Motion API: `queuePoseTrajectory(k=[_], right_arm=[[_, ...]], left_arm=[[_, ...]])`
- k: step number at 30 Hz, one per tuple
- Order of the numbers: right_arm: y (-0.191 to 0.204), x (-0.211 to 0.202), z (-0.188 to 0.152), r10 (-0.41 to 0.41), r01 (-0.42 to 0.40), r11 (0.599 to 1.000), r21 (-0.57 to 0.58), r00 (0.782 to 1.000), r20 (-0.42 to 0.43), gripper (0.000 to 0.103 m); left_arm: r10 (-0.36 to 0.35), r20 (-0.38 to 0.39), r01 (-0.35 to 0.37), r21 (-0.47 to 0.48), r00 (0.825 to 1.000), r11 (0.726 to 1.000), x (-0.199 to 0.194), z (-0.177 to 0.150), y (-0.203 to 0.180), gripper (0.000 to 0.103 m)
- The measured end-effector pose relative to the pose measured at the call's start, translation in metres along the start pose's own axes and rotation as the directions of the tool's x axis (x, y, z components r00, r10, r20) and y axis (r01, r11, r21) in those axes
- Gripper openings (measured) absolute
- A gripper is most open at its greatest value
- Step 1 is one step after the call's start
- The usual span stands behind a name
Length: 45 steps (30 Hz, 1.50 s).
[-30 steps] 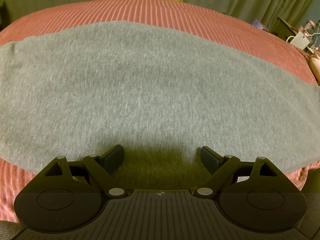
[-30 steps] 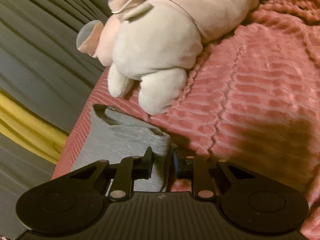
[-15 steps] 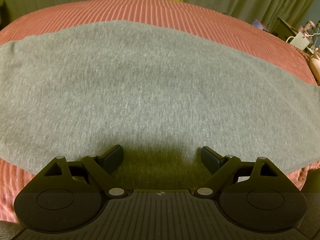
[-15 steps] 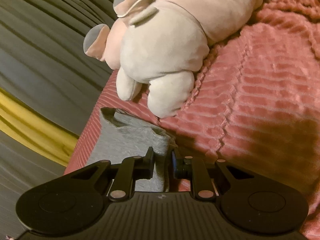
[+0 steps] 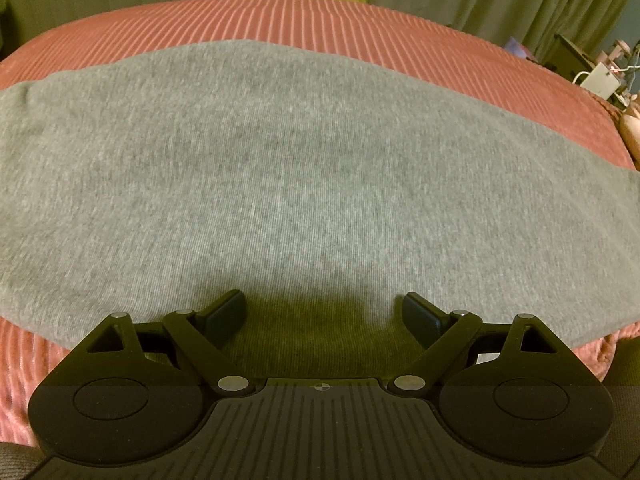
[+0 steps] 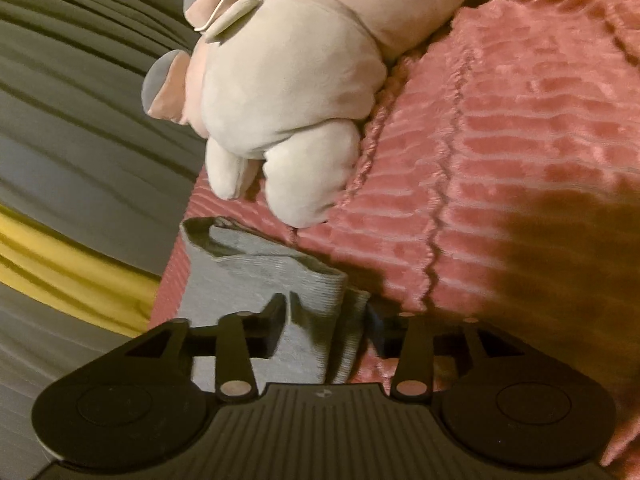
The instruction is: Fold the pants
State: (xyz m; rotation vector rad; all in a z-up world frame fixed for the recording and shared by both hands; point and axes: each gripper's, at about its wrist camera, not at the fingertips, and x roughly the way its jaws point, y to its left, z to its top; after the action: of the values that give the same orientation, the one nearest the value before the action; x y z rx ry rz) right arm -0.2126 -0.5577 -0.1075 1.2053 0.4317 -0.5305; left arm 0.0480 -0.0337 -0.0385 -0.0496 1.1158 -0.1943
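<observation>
Grey knit pants [image 5: 304, 168] lie spread flat across a pink ribbed bedspread [image 5: 280, 16] in the left wrist view. My left gripper [image 5: 325, 312] is open and empty, low over the pants' near edge. In the right wrist view the ribbed cuff end of the pants [image 6: 280, 276] stands bunched between the fingers of my right gripper [image 6: 326, 320]. The jaws stand partly apart with the cloth between them; the left finger [image 6: 274, 316] touches the cuff, and a firm grip cannot be made out.
A pale plush toy [image 6: 288, 100] lies on the bedspread [image 6: 500, 160] just beyond the cuff. Dark curtains [image 6: 80, 100] with a yellow strip [image 6: 60, 264] hang past the bed's edge. Small items on a stand [image 5: 600, 76] sit at the far right.
The right gripper's jaws have spread apart from their tight pinch on the cuff, and the gripper has shifted so the plush toy sits more to the right. The left gripper has not moved.
</observation>
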Motion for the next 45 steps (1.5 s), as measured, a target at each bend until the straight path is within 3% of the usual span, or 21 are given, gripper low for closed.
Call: queuePoseTrajectory(k=[4, 5, 6, 7, 22, 23, 25, 29, 33, 35, 38, 41, 43, 45], right_arm=[[0.006, 0.001, 0.000, -0.002, 0.002, 1.000, -0.030, 1.000, 0.002, 0.050], [0.008, 0.001, 0.000, -0.013, 0.013, 0.999, -0.043, 1.000, 0.006, 0.046], [0.010, 0.000, -0.001, -0.026, 0.027, 0.998, -0.058, 1.000, 0.016, 0.029], [0.012, 0.000, -0.002, -0.032, 0.034, 0.997, -0.072, 0.999, 0.024, 0.024], [0.016, 0.012, -0.001, -0.015, 0.014, 0.997, -0.080, 1.000, -0.015, 0.036], [0.018, 0.011, -0.001, -0.019, 0.017, 0.996, -0.083, 1.000, -0.015, 0.035], [0.021, 0.009, -0.002, -0.036, 0.036, 0.994, -0.107, 0.999, -0.003, 0.024], [0.033, 0.009, -0.004, -0.064, 0.065, 0.987, -0.146, 0.998, 0.013, 0.019], [0.065, 0.002, -0.007, -0.082, 0.092, 0.960, -0.263, 0.995, 0.048, 0.017], [0.099, -0.006, -0.013, -0.080, 0.105, 0.911, -0.399, 0.994, 0.080, 0.017], [0.174, -0.020, -0.041, -0.010, 0.086, 0.764, -0.640, 0.993, 0.121, 0.016], [0.251, -0.031, -0.103, 0.123, -0.034, 0.547, -0.837, 0.992, 0.040, 0.016], [0.286, -0.034, -0.163, 0.195, -0.169, 0.365, -0.916, 0.976, -0.102, 0.016], [0.297, -0.027, -0.220, 0.193, -0.300, 0.223, -0.928, 0.946, -0.260, 0.017]], left_arm=[[0.000, 0.000, 0.000, 0.001, 1.000, 1.000, 0.001, 0.000, 0.001, 0.092], [0.000, 0.000, 0.000, 0.001, 1.000, 1.000, 0.001, 0.000, 0.001, 0.092], [0.000, 0.000, 0.000, 0.001, 1.000, 1.000, 0.001, 0.000, 0.001, 0.092], [0.000, -0.001, 0.000, 0.001, 1.000, 1.000, 0.001, 0.000, 0.001, 0.092], [-0.002, -0.001, 0.002, -0.003, 1.000, 1.000, 0.001, -0.001, 0.003, 0.092], [-0.003, -0.001, 0.003, -0.003, 1.000, 1.000, 0.001, -0.001, 0.003, 0.092], [-0.002, -0.001, 0.002, -0.003, 1.000, 1.000, 0.001, -0.001, 0.003, 0.092], [-0.003, 0.000, 0.003, -0.012, 1.000, 1.000, 0.000, -0.001, 0.005, 0.092], [0.001, 0.013, 0.000, -0.072, 1.000, 0.997, -0.009, -0.001, 0.015, 0.092], [0.000, 0.042, 0.005, -0.119, 0.999, 0.993, -0.019, -0.001, 0.023, 0.092], [0.005, 0.116, 0.015, -0.170, 0.993, 0.985, -0.044, -0.002, 0.033, 0.092], [0.014, 0.192, 0.023, -0.188, 0.981, 0.982, -0.073, -0.004, 0.043, 0.092], [0.036, 0.230, 0.007, -0.183, 0.973, 0.983, -0.090, -0.006, 0.050, 0.092], [0.070, 0.256, -0.024, -0.179, 0.964, 0.984, -0.101, -0.011, 0.059, 0.093]])
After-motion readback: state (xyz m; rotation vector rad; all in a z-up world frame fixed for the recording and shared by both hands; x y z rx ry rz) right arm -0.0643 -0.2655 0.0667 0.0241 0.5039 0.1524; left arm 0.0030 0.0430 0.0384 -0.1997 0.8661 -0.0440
